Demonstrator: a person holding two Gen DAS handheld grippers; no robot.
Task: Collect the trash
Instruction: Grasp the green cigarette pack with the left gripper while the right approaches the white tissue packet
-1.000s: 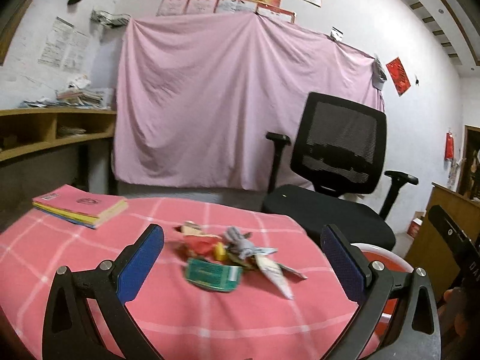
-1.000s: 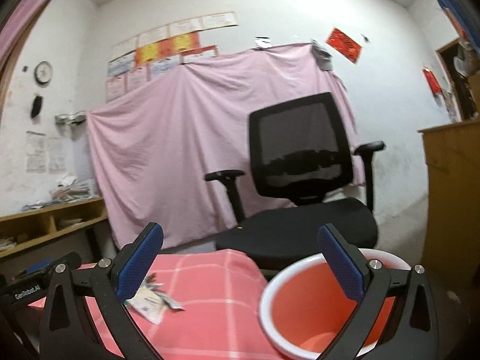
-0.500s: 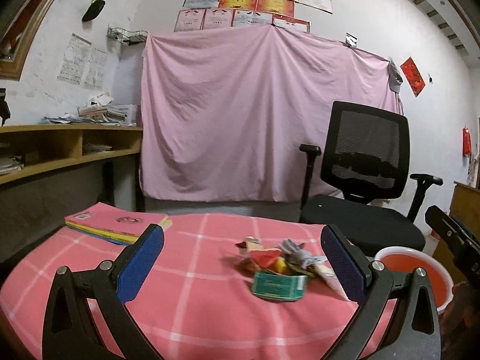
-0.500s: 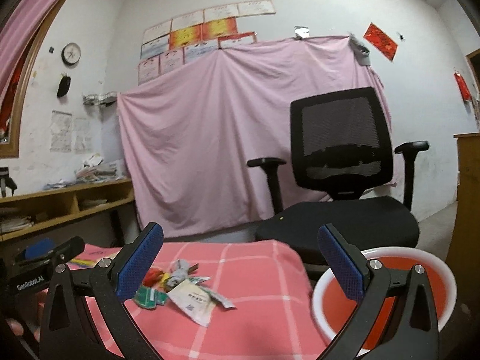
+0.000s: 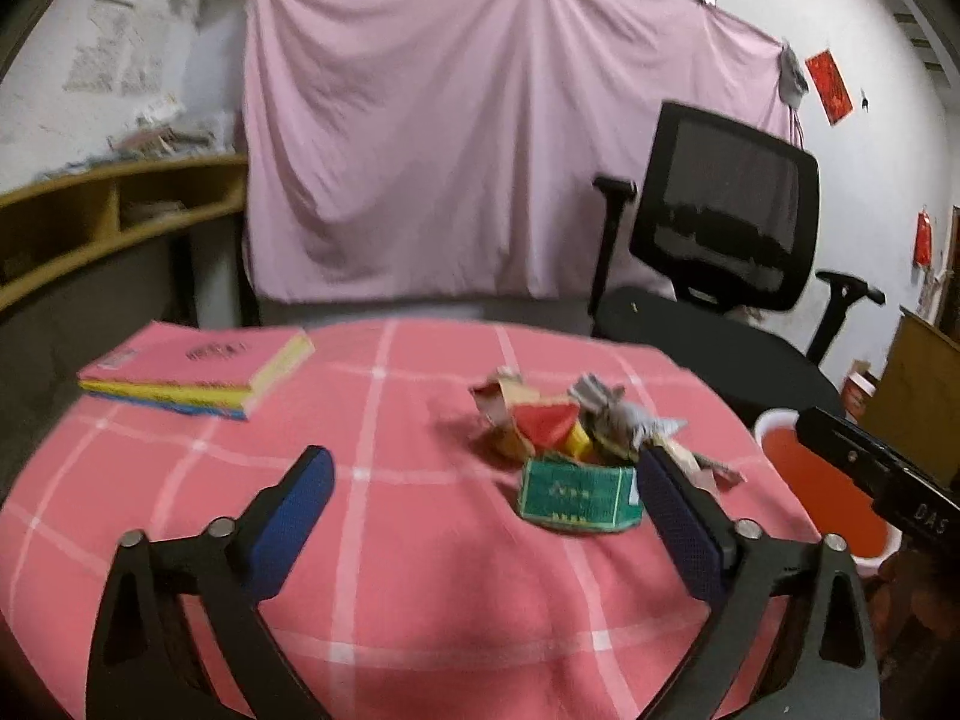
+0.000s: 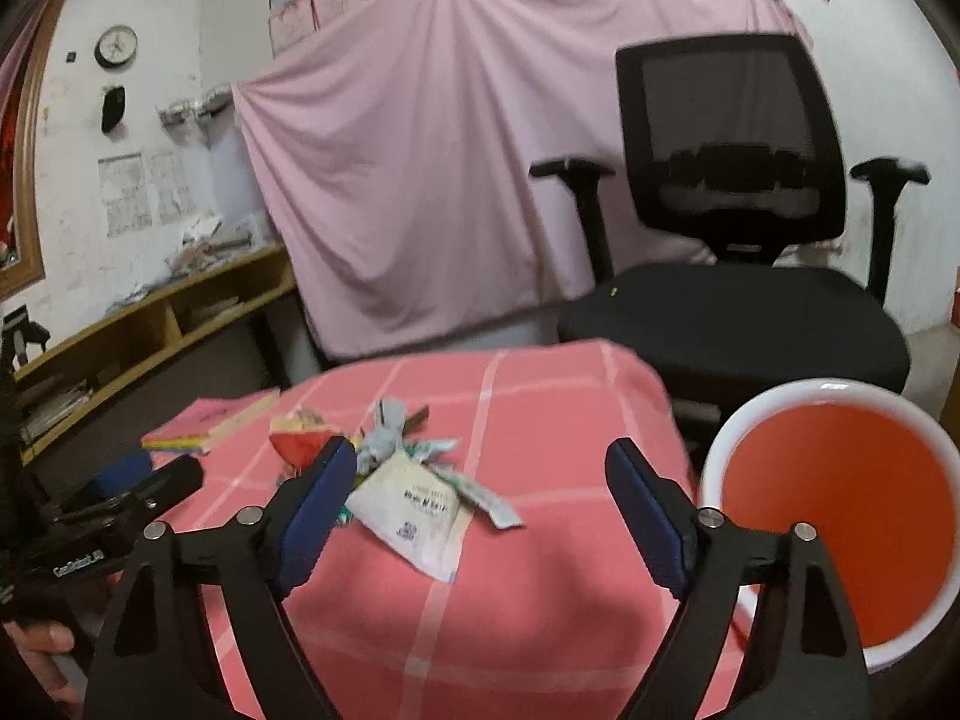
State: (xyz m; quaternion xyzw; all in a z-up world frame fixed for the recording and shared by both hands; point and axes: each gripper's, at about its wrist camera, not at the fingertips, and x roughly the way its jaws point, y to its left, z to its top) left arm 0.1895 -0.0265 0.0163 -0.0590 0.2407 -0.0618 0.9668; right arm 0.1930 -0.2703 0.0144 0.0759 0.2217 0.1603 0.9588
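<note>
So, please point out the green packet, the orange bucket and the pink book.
green packet (image 5: 576, 495), left wrist view, front face.
orange bucket (image 6: 837, 495), right wrist view, inner wall.
pink book (image 5: 198, 360), left wrist view, top cover.

A stack of thin books with a pink cover on top (image 5: 198, 375) lies on the far left part of the surface, which is draped in a pink cloth with a white grid (image 5: 420, 570). Behind it a black mesh-backed office chair (image 6: 729, 192) stands before a large pink sheet hung on the white wall (image 5: 450, 138). A wooden shelf with papers (image 6: 162, 318) runs along the left wall, below a round wall clock (image 6: 116, 45).
</note>
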